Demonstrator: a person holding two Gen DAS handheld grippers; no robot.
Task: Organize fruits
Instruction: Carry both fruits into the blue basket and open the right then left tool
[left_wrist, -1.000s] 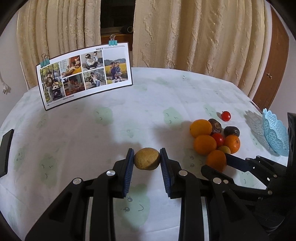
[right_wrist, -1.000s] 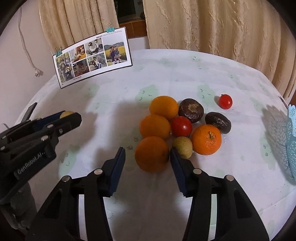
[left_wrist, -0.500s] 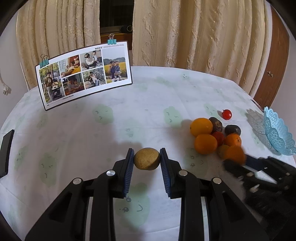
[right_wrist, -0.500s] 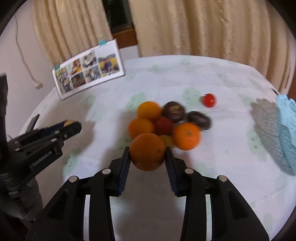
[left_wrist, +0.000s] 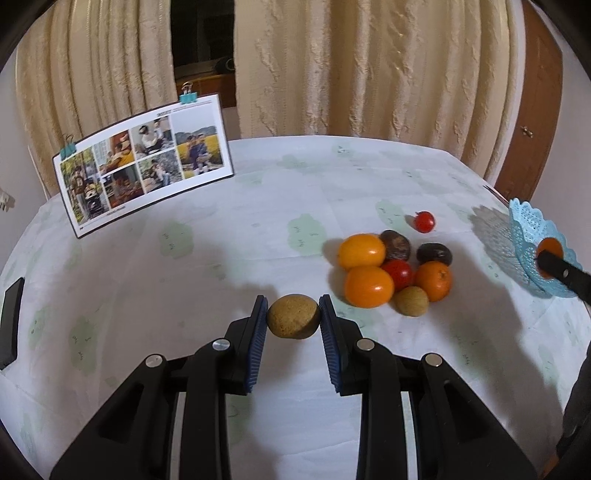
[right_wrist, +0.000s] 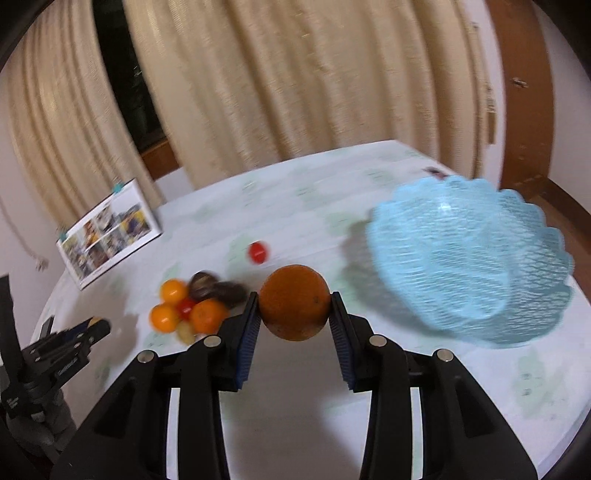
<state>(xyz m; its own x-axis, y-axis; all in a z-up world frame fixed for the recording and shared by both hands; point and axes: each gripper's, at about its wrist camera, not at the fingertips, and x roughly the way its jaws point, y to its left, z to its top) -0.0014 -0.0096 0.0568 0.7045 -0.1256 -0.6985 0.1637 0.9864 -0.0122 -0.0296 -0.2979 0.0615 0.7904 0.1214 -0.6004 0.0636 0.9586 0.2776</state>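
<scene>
The right wrist view is blurred, so the small fruits and the pictures on the photo card (right_wrist: 110, 236) are hard to make out there. In the left wrist view the light blue lace basket (left_wrist: 524, 236) is cut off at the frame edge at about 3 o'clock, and the right gripper shows there only as a dark finger in front of its orange; the rest is out of frame. A dark flat object (left_wrist: 11, 314) at 9 o'clock is also cut by the edge, and I cannot tell what it is.

The left gripper (left_wrist: 293, 319) is closed on a brown round fruit (left_wrist: 293, 315), both blue pads touching its sides, low over the table cloth (left_wrist: 221, 240). The right gripper (right_wrist: 293, 306) grips a large orange (right_wrist: 294, 301) between its pads, above the table, with the basket at about 2 o'clock from it.

The fruit pile (left_wrist: 393, 271) lies at 2 o'clock from the brown fruit: three oranges, a red tomato, two dark brown fruits and one small brownish-green fruit, touching each other. A small red tomato (left_wrist: 424, 221) lies apart, at 1 o'clock from the pile.

The photo card stands at 10 o'clock, held by teal clips; a small line of print at its top is too small to read. Some white letters on the left gripper body in the right wrist view are not readable.
</scene>
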